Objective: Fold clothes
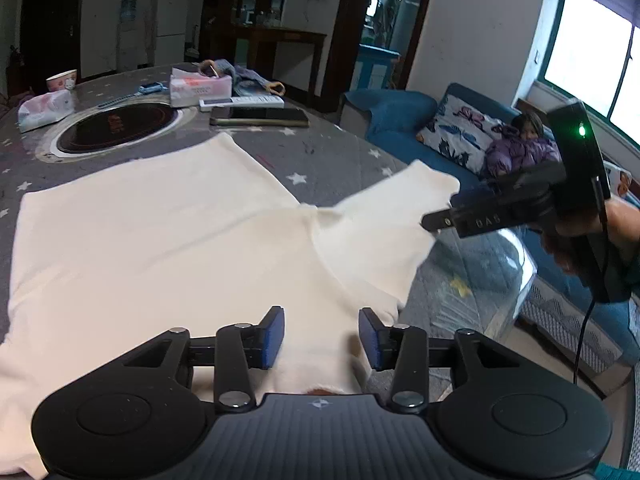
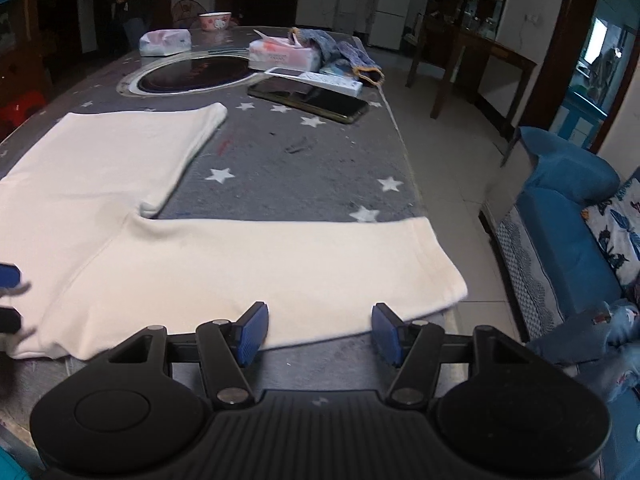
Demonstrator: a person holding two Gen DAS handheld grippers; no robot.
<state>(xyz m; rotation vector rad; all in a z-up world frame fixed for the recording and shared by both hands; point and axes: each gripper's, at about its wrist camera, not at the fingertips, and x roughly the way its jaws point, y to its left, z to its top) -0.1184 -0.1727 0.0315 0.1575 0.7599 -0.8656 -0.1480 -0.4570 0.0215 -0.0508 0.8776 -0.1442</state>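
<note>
A cream shirt (image 1: 140, 240) lay spread flat on the star-patterned table (image 2: 280, 160), its body running away from both grippers and its right sleeve (image 2: 260, 268) stretched crosswise towards the table's edge. That sleeve was what the next move seemed to hinge on: its long axis ran square across the right gripper (image 2: 316, 328), and its near hem lay just ahead of that gripper's pads, spanning the gap between them. The right jaws stood apart with nothing pinched; the cloth sat in front of them rather than between the pads. In the left wrist view the sleeve's cuff end looked raised and close against the right gripper's tip, though I could not tell whether they touched. The left gripper (image 1: 322, 336) hovered over the shirt's near edge by the shoulder, its jaws parted too, cloth visible under and between them but no pad pressing on it. So the right hand was the nearer one to the sleeve, and I judged it best placed to take the hem and carry the sleeve inward across the body. A phone (image 2: 308, 100) and a remote (image 2: 316, 78) lay well beyond the shirt.
</note>
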